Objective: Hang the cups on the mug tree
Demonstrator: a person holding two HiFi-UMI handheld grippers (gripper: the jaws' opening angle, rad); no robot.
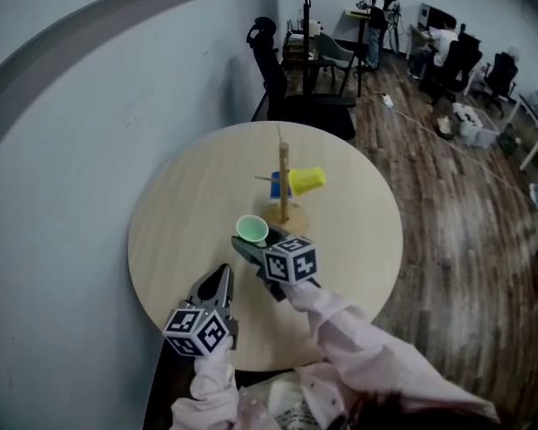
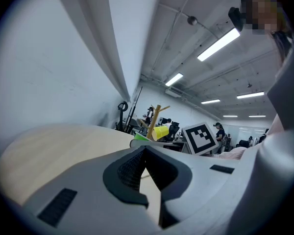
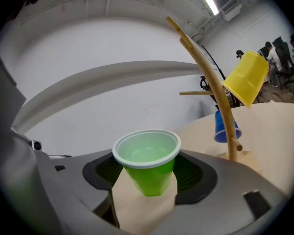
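**Green cup headed for a peg**

My right tongs (image 1: pixel 251 243) clamped the green cup (image 3: pixel 147 168) upright over the tabletop's (image 1: pixel 188 204) middle, beside the mug tree (image 1: pixel 284 182). My left tongs (image 1: pixel 221 274) were together, empty. Next, I judged: upend it onto a free peg.

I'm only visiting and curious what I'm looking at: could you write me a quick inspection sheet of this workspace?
Surface: round pale wooden table.
Job's things: mug tree stands on the table; yellow cup and blue cup hang on it; green cup is upright between the right gripper's jaws.
Clutter: nothing seen.
Grippers: right gripper shut on the green cup; left gripper jaws together, empty, above the table's near side.
Cables: what looks like a pale cord on the floor; none on the table.
Surroundings: grey wall, wooden floor, office chair, desks and people far off.
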